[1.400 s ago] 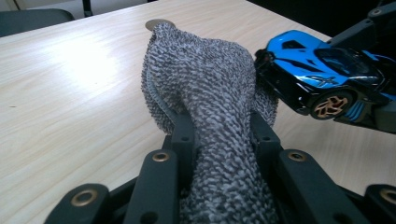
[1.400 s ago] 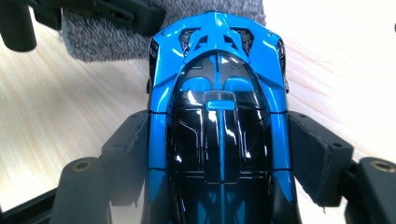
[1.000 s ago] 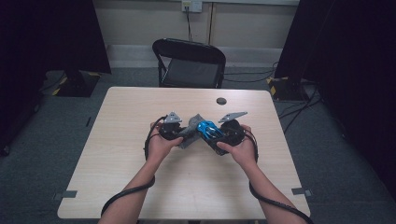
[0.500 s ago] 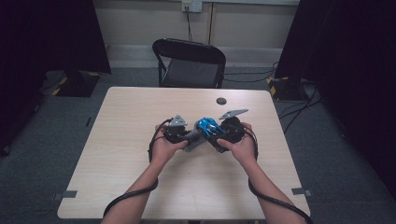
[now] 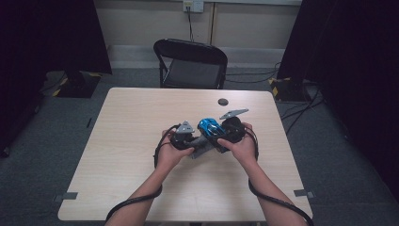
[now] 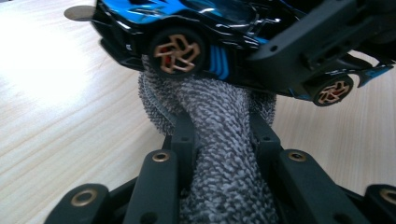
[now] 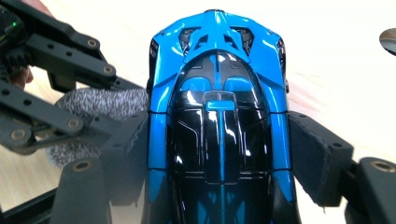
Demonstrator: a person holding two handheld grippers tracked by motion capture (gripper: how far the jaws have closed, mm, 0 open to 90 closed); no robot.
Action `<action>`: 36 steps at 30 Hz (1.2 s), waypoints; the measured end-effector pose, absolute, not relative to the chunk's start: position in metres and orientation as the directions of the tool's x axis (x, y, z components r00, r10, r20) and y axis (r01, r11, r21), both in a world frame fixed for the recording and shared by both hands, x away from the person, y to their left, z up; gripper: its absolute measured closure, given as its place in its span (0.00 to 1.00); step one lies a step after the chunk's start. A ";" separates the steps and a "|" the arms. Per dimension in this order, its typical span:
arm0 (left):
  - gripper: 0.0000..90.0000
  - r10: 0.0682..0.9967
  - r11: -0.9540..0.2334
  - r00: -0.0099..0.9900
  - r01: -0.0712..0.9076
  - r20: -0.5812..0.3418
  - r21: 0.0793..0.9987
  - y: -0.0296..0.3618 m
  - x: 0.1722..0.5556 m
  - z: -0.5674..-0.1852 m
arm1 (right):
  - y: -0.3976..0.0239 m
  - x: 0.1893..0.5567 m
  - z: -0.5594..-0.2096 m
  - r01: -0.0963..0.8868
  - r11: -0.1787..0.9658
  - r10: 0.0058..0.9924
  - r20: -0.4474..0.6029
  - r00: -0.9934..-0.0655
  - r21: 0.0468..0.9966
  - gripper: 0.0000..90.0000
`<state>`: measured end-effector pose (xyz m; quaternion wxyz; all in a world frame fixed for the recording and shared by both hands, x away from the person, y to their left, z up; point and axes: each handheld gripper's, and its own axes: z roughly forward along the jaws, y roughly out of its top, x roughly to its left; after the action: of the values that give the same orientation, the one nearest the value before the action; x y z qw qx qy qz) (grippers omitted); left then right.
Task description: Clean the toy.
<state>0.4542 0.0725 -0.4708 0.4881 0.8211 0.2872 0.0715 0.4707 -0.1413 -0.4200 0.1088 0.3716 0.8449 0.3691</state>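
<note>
**wipe_noob:** So, what's your setup right now? Where's the car sitting?

**me:** Right now my right gripper (image 7: 219,154) is clamped on the blue toy car (image 5: 210,127) by its sides, held a bit above the desk (image 5: 141,188), roughly mid-desk and nearer the right edge. My left gripper (image 6: 219,135) is pinched shut on a grey cloth (image 6: 219,154), and the cloth touches the car's flank just under a wheel (image 6: 176,51).

**wipe_noob:** Any tips for the wiping bit?

**me:** Honestly, I'd keep the car hand dead steady and let only the cloth hand travel, short strokes along the body. I guess pressing hard could twist the car out of the pads. There's a small dark disc (image 5: 222,101) near the far edge, well out of the way.
</note>
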 end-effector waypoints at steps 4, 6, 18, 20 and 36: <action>0.78 0.529 -0.362 0.833 0.394 -0.162 0.845 0.068 0.451 -0.473 | -0.139 0.472 -0.420 0.549 0.452 0.711 0.088 -0.698 0.703 0.31; 0.78 0.521 -0.369 0.838 0.391 -0.161 0.843 0.065 0.449 -0.474 | -0.139 0.472 -0.419 0.550 0.451 0.714 0.085 -0.695 0.703 0.31; 0.78 0.484 -0.383 0.860 0.372 -0.159 0.846 0.048 0.439 -0.477 | -0.141 0.475 -0.418 0.557 0.439 0.726 0.086 -0.682 0.705 0.31; 0.78 0.477 -0.387 0.864 0.372 -0.162 0.844 0.046 0.437 -0.478 | -0.141 0.476 -0.417 0.559 0.438 0.728 0.088 -0.680 0.705 0.31; 0.77 0.391 -0.406 0.905 0.333 -0.167 0.851 0.027 0.419 -0.483 | -0.140 0.478 -0.413 0.555 0.421 0.736 0.087 -0.672 0.717 0.31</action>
<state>0.4189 0.0265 -0.4828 0.5004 0.8379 0.2162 0.0292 0.4785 -0.1396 -0.4127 0.1209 0.3868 0.8343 0.3737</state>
